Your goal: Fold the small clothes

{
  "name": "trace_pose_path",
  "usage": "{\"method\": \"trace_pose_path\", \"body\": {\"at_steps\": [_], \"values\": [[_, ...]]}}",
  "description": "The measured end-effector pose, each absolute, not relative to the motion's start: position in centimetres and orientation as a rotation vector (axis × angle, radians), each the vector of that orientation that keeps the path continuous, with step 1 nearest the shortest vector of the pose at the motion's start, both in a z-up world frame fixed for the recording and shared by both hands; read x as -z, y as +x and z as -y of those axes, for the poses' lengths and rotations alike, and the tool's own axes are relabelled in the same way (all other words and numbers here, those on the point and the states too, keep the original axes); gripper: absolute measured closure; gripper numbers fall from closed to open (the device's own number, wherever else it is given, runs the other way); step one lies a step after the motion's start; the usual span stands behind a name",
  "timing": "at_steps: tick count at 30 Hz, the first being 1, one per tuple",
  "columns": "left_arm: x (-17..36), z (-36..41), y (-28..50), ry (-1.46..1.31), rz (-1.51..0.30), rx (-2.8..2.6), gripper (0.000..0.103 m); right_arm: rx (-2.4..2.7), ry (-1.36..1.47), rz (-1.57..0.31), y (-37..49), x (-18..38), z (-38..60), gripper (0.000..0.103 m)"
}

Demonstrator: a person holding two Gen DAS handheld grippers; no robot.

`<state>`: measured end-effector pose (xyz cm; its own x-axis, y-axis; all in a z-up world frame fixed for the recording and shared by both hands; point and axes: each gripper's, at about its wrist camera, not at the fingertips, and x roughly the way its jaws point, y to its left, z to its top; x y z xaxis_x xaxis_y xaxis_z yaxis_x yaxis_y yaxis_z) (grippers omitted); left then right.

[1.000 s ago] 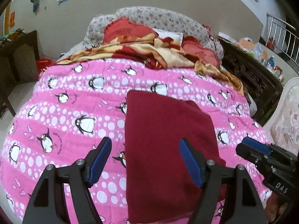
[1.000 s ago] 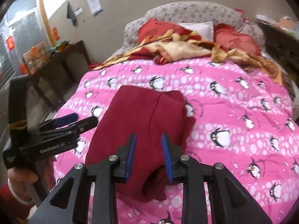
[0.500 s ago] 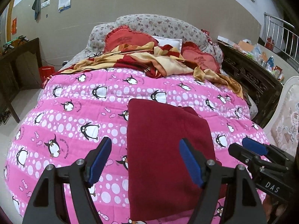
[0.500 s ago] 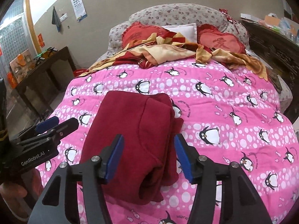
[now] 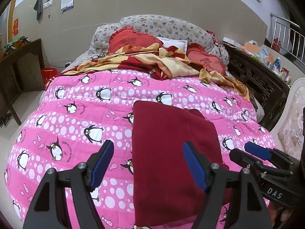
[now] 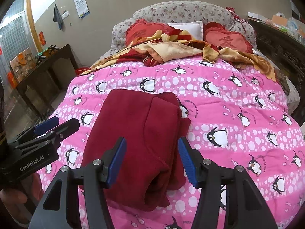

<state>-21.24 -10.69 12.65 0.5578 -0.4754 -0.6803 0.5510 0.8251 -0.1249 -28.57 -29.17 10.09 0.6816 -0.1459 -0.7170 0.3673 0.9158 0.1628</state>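
Garment (image 6: 137,145), dark red, lies folded on the bed (image 6: 238,114). My right gripper (image 6: 151,160) jaws just opened, released off it; left gripper (image 5: 147,165) jaws released too, both clear to reposition.

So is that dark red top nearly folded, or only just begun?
Nearly done: the dark red fleece garment lies in a folded rectangle on the pink penguin quilt. Nothing is in hand; left gripper and right gripper are open above it. Left: perhaps tidying the loose edge sticking out on its right.
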Motion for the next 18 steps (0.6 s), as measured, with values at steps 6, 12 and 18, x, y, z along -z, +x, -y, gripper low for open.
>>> {"method": "trace_pose_path", "body": {"at_steps": [6, 12, 18], "values": [[-12.50, 10.63, -21.06, 0.110, -0.772, 0.606, 0.025, 0.286, 0.316, -0.774, -28.37, -9.92, 29.13, 0.032], [-12.00, 10.74, -20.78, 0.117, -0.781, 0.606, 0.025, 0.284, 0.319, -0.784, -28.10, -9.63, 29.14, 0.032], [-11.74, 10.79, -20.61, 0.121, -0.784, 0.604, 0.025, 0.280, 0.324, -0.789, -27.92, -9.39, 29.20, 0.032]]}}
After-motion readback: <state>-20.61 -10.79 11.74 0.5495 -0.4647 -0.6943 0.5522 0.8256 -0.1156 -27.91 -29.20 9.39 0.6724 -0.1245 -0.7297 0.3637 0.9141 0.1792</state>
